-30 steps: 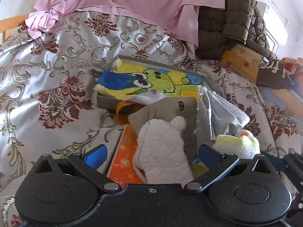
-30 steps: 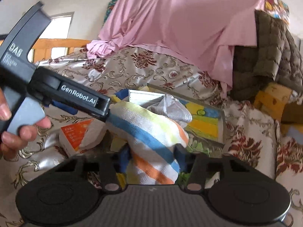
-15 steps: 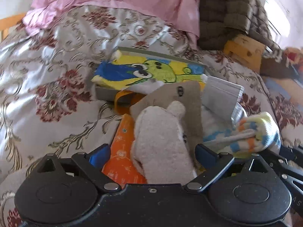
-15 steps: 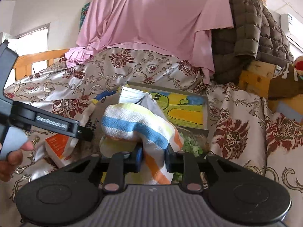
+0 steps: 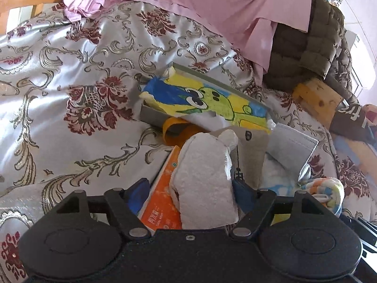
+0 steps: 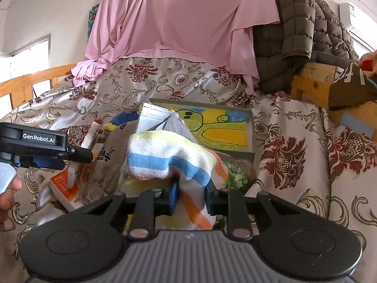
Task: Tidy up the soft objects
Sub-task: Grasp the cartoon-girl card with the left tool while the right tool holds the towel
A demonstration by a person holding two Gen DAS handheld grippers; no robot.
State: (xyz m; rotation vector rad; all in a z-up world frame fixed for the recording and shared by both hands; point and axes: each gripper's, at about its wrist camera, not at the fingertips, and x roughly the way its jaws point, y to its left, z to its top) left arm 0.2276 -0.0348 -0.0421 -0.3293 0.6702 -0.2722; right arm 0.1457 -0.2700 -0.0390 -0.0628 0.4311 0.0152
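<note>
Clear passage: the bedspread [image 5: 77, 75] left of the tray [image 5: 150, 115] is bare, as is the drape to the tray's right [image 6: 289, 141]. Obstructed: ahead of both grippers, a sock [image 5: 202, 179], orange box [image 5: 162, 202], towel [image 6: 165, 160] and mask [image 5: 292, 146] crowd together. Behind the tray, pink cloth [image 6: 179, 23] and a jacket [image 6: 294, 28] block the way. The gap under the towel is apparently closed.

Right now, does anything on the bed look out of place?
Yes. The drawing lies askew over its grey tray, one corner overhanging. Socks, a face mask and an orange box are heaped below it.
</note>
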